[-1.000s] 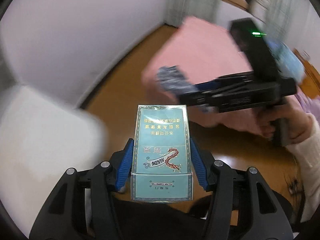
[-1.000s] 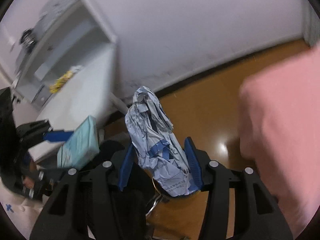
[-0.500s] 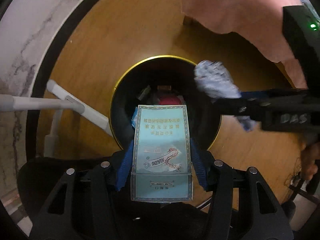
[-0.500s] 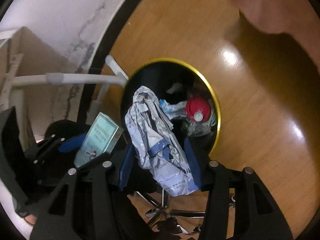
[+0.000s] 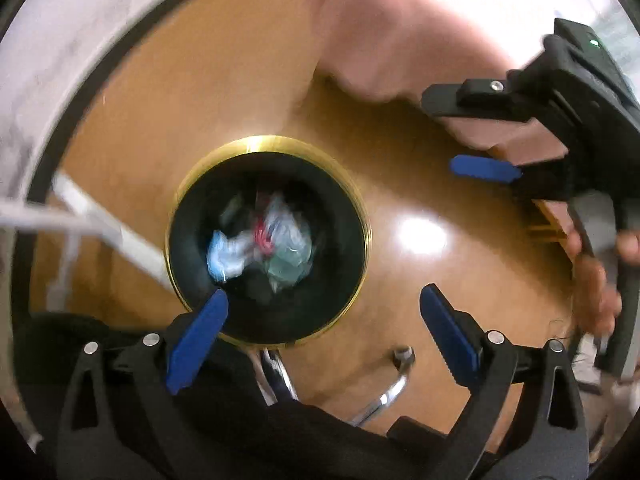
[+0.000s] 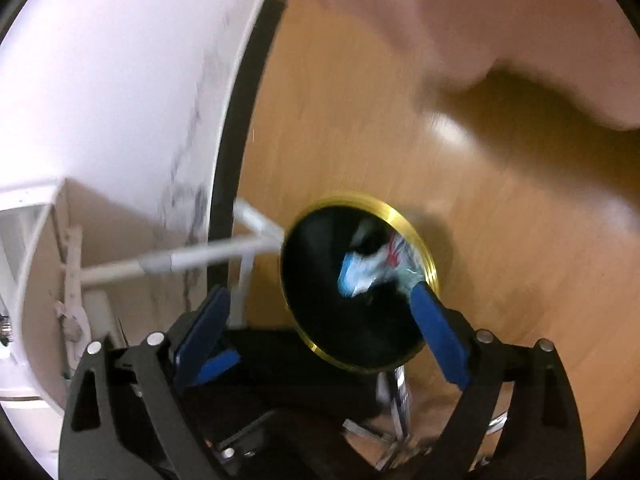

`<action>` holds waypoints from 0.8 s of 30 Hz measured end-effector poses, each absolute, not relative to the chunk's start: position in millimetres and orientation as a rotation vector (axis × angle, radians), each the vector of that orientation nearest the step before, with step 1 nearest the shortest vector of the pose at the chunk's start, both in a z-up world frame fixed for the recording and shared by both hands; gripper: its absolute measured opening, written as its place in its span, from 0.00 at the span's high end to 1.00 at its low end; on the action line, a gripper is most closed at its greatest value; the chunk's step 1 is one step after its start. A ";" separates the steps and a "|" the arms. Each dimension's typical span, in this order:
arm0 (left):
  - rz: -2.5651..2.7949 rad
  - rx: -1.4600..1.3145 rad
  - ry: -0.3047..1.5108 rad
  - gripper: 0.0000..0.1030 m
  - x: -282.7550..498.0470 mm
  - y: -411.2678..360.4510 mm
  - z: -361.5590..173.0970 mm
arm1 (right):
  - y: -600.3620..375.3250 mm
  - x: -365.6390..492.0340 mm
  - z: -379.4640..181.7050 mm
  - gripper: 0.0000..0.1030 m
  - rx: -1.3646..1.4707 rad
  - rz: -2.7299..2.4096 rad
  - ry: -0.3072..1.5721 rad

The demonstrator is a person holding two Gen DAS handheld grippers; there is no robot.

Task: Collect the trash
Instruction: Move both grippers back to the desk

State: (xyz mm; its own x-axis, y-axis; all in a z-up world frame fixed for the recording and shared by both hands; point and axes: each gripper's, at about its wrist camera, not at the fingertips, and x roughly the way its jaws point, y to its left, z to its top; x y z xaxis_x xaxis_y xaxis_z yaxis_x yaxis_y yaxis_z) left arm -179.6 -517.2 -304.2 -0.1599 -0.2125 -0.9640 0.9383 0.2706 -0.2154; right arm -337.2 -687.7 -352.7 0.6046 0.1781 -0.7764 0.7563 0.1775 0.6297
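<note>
Both pieces have dropped — the box and the paper wad you held a second ago now lie as trash [image 5: 260,248] in the bin [image 5: 360,216]. Your left gripper [image 5: 324,332] and right gripper [image 6: 320,320] are opening, nothing between the jaws. This load looks done; whether more remains is unseen. Open floor [image 5: 420,184] lies right of the rim — a white frame [image 6: 192,260] crowds its left.

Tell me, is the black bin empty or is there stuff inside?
Not empty. The black bin with the gold rim has crumpled trash lying at its bottom: blurry white, blue and red pieces, seen in both views. How full it is, I cannot tell.
</note>
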 end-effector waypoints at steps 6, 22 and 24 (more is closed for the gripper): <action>-1.456 0.531 0.980 0.09 -203.5 -486.5 -148.1 | -682.9 -375.0 -222.6 0.07 0.990 -0.763 0.754; -0.525 0.158 0.653 0.06 80.9 -180.5 15.7 | -533.4 -170.5 -61.3 0.07 0.263 -0.608 0.701; -0.459 0.124 0.654 0.07 112.6 -146.7 27.5 | -509.5 -133.7 -54.6 0.07 0.199 -0.554 0.694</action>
State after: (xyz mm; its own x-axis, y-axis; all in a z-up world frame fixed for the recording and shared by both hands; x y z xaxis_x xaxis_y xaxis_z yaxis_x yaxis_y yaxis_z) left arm 112.6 -146.7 27.5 0.6980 -0.3720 -0.6119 0.4485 0.8932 -0.0313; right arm -133.7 -509.5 -54.6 0.6323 -0.4164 -0.6533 0.5454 0.8381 -0.0063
